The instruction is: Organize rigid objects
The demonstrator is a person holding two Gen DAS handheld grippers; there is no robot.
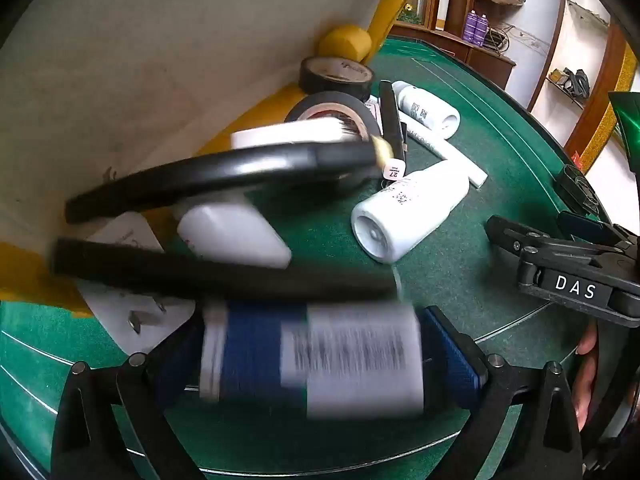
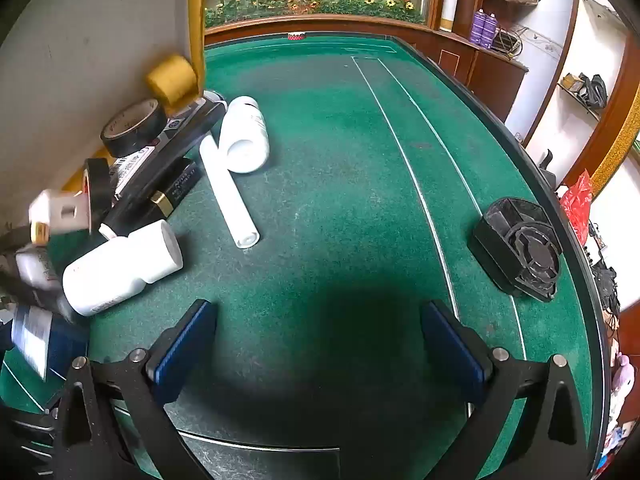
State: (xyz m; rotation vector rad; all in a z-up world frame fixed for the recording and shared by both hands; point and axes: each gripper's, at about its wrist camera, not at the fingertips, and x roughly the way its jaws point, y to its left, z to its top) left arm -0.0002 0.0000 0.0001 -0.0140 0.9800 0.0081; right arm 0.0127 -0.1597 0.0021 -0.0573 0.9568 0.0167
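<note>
In the left wrist view, a blue-and-white box (image 1: 312, 360) lies crosswise between the wide-spread fingers of my left gripper (image 1: 316, 360). The box is blurred while the fingers are sharp, so it is not held still. Just beyond it a pile of blurred black curved pieces (image 1: 220, 176) and a white bottle (image 1: 236, 232) rests against the wall. Further off lie two more white bottles (image 1: 404, 216), a white tube (image 1: 444, 148) and black tape rolls (image 1: 336, 76). My right gripper (image 2: 320, 344) stands open over bare green felt, with the pile to its left and the box (image 2: 32, 340) at the edge.
The green felt table (image 2: 340, 160) is bounded by a grey wall with yellow edging (image 2: 196, 20) on the left. A black fan housing (image 2: 520, 248) sits near the curved right edge. A yellow foam roll (image 2: 172, 78) leans in the corner. A hand (image 1: 586, 368) grips the right tool.
</note>
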